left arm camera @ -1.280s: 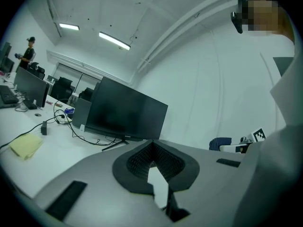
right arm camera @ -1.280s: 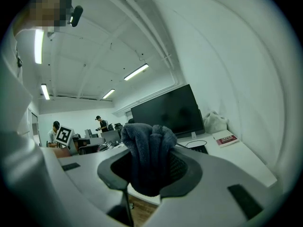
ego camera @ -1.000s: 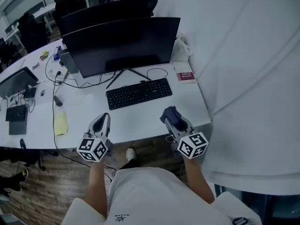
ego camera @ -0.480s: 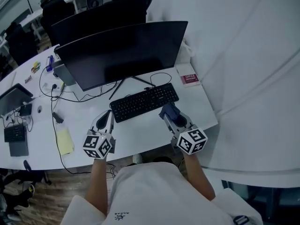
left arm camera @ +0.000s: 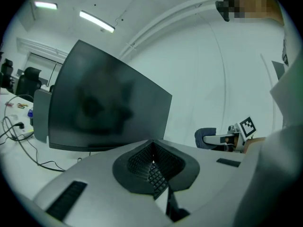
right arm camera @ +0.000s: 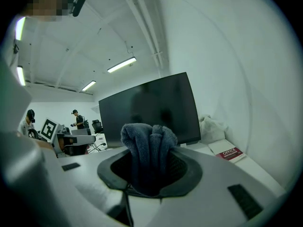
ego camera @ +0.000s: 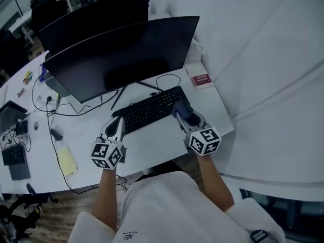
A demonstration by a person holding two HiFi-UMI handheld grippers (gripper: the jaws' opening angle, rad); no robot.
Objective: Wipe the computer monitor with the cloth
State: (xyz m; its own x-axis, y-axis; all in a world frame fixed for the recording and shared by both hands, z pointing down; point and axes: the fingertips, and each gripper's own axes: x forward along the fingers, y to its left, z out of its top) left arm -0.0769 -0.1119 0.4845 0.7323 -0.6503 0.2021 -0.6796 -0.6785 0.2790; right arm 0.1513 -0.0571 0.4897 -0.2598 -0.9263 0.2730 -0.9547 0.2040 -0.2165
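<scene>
I am bringing both claws forward over the bench (ego camera: 157,147) toward the monitor (ego camera: 121,54). A second ago they were hanging off the bench's front edge; now the left claw (ego camera: 115,126) is over the keyboard's (ego camera: 152,109) near-left corner and the right claw (ego camera: 180,114) is at its right end. The screen is filling more of the head view than it was.

The right claw is pinching the cloth (right arm camera: 149,143), a dark bunched wad standing up out of the pads and facing the screen. The left claw is pressed together with nothing in it, the pads meeting in its own view.

The monitor is standing upright on its stand behind the keyboard, dark and unlit, well apart from the cloth. A red-and-white booklet (ego camera: 201,80) is lying near the bench's right edge, beside the keyboard, and a loop of cable (ego camera: 169,80) is sitting between stand and keyboard.

By my reading, the approach is under way and the wiping is not yet begun: the cloth is closing on the screen but no contact is being made. Next I am expecting to lift the right claw over the keyboard and press the wad lightly to the glass.
</scene>
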